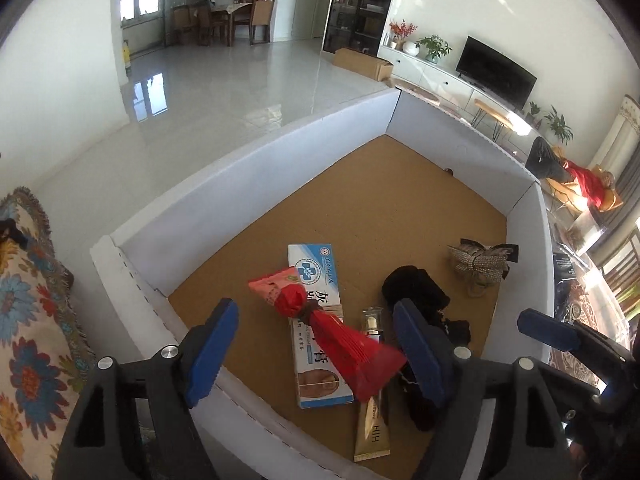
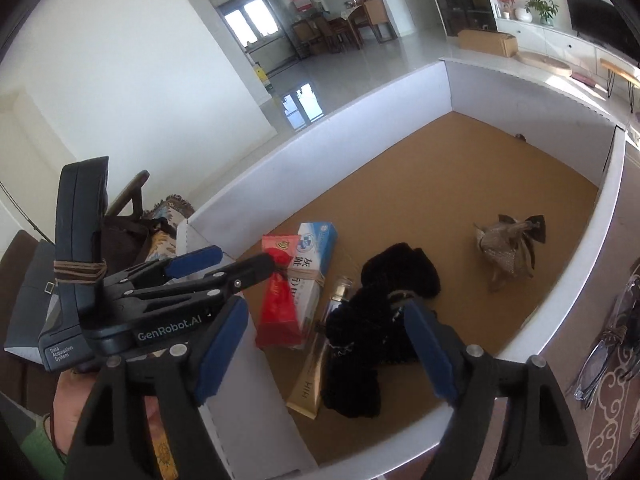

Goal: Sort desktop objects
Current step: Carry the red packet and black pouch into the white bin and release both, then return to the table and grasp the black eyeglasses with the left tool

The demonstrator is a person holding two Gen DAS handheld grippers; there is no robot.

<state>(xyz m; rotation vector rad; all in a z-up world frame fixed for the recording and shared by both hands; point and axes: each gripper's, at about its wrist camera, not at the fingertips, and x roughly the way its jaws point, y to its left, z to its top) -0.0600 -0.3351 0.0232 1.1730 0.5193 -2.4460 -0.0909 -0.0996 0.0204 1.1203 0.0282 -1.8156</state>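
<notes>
Glossy tiled floor (image 1: 224,92), white walls (image 1: 64,60), sunlit windows (image 2: 250,20).

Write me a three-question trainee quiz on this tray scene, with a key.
1. True or false: the red packet lies across the blue-and-white box.
2. Which thing sits apart from the pile, nearest the tray's right wall? A. gold tube B. glittery bow C. black cloth
3. Fill in: both the left hand-held gripper and the right hand-held gripper have their jaws ____ and hold nothing.

Key: 1 true; 2 B; 3 open.
</notes>
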